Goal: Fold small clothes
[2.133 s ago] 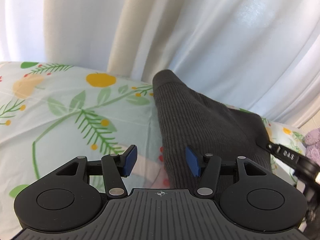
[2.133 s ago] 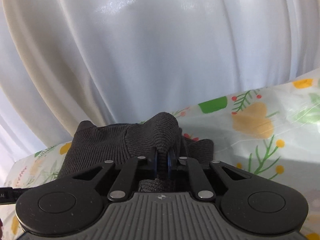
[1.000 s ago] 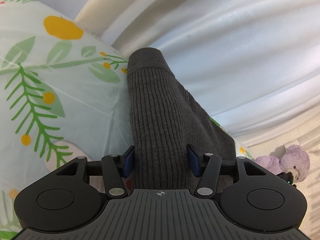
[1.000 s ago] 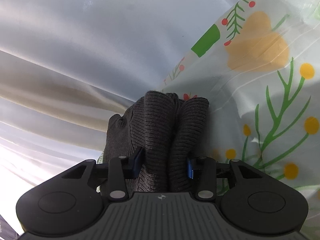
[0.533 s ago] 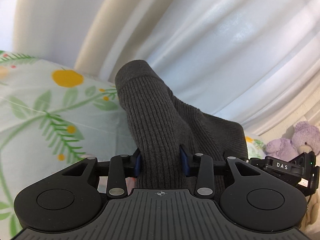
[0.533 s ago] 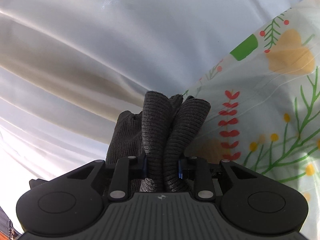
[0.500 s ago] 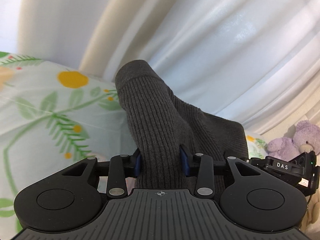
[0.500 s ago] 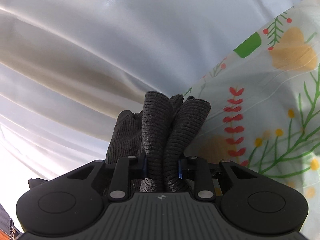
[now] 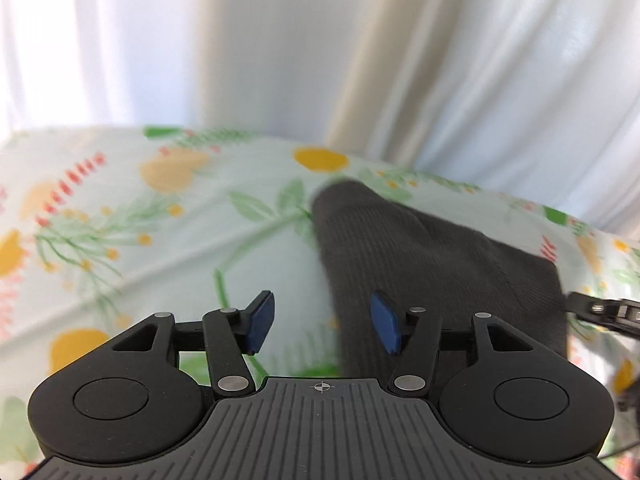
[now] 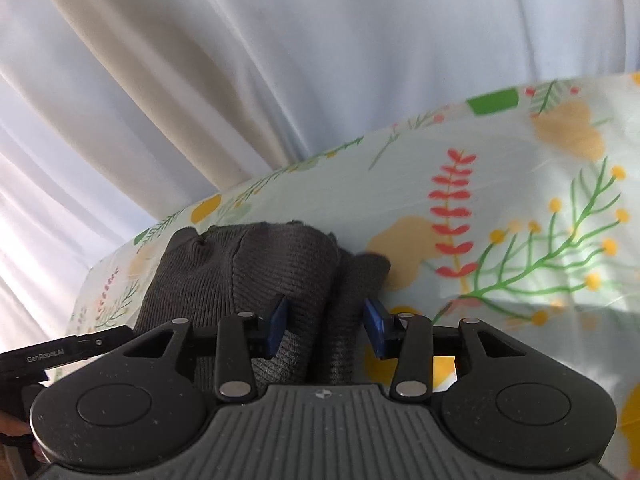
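Two grippers, both released. Floral sheet [image 9: 120, 240] spread under everything, white curtain [image 10: 280, 60] behind. Dark knit [image 9: 420, 256] laid folded on sheet. Left gripper [image 9: 322, 322]: jaws just opened, stood wide, knit edge seen past right pad, not pressed. Right gripper [image 10: 324, 326]: jaws just opened, knit folds between pads, not clamped. Judged: fold set down, release step. Grippers best backed straight off so folds are not dragged; edges then squared before next fold.
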